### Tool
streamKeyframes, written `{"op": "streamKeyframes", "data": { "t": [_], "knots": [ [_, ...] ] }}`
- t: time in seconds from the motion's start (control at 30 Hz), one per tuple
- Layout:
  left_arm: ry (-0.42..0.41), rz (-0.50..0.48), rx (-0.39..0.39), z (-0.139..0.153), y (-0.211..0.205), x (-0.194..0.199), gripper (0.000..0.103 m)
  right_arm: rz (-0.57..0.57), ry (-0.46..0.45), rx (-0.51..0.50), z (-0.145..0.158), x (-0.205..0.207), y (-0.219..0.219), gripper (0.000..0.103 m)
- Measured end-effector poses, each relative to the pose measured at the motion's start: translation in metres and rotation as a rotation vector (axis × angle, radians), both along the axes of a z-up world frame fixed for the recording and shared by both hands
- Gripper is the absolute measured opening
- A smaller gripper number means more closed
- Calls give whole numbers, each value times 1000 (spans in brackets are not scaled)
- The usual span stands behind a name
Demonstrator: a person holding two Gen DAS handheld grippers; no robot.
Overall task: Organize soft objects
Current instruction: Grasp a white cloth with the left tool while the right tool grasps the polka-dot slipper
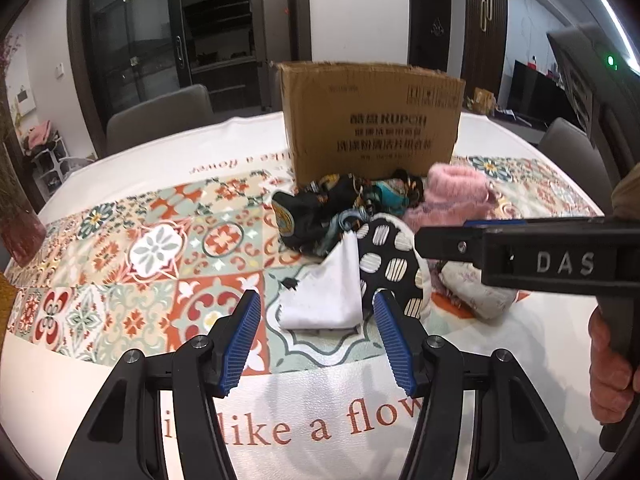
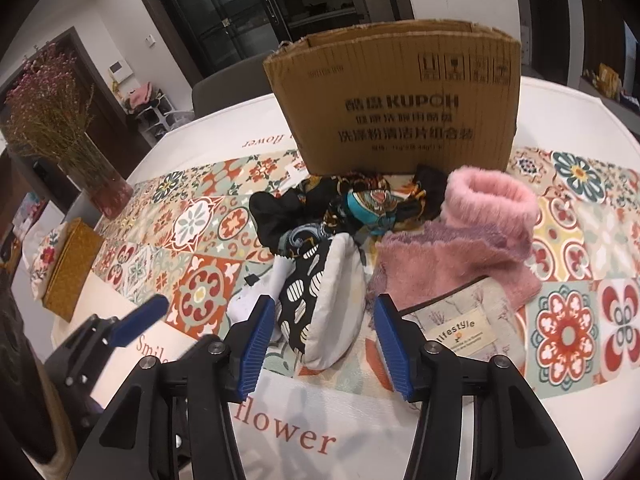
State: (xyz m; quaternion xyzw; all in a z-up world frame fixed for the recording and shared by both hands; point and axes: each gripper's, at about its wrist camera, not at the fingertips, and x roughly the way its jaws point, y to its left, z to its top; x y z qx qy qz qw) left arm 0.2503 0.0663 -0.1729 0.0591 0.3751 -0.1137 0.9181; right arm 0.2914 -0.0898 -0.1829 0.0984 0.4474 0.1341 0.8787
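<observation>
A heap of soft things lies in front of an open cardboard box (image 1: 372, 120) (image 2: 396, 100): a white cloth (image 1: 324, 296), a black pouch with white ovals (image 1: 390, 264) (image 2: 320, 300), a dark patterned scarf (image 1: 340, 204) (image 2: 340, 208), a pink fluffy piece (image 1: 452, 196) (image 2: 472, 240) and a pale "lifestyle" pouch (image 2: 464, 320). My left gripper (image 1: 316, 336) is open and empty, just short of the white cloth. My right gripper (image 2: 324, 340) is open and empty, its jaws on either side of the black pouch's near end. It shows side-on in the left view (image 1: 424, 240).
The table (image 2: 580, 240) has a tile-patterned cloth with lettering. A vase of dried flowers (image 2: 72, 140) and a woven yellow box (image 2: 68, 272) stand at its left end. Grey chairs (image 1: 160, 116) sit behind the table.
</observation>
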Motion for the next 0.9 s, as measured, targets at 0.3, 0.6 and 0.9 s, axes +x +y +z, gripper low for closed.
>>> {"op": "streamKeyframes", "data": {
  "t": [0.3, 0.6, 0.9],
  "knots": [
    [50, 3, -13, -28, 1, 17, 58, 15, 20, 12, -16, 10, 4, 47],
    [84, 13, -23, -46, 1, 27, 58, 18, 25, 42, -23, 20, 7, 41],
    [118, 49, -46, -54, 4, 38, 49, 23, 47, 90, -30, 27, 9, 29]
  ]
}}
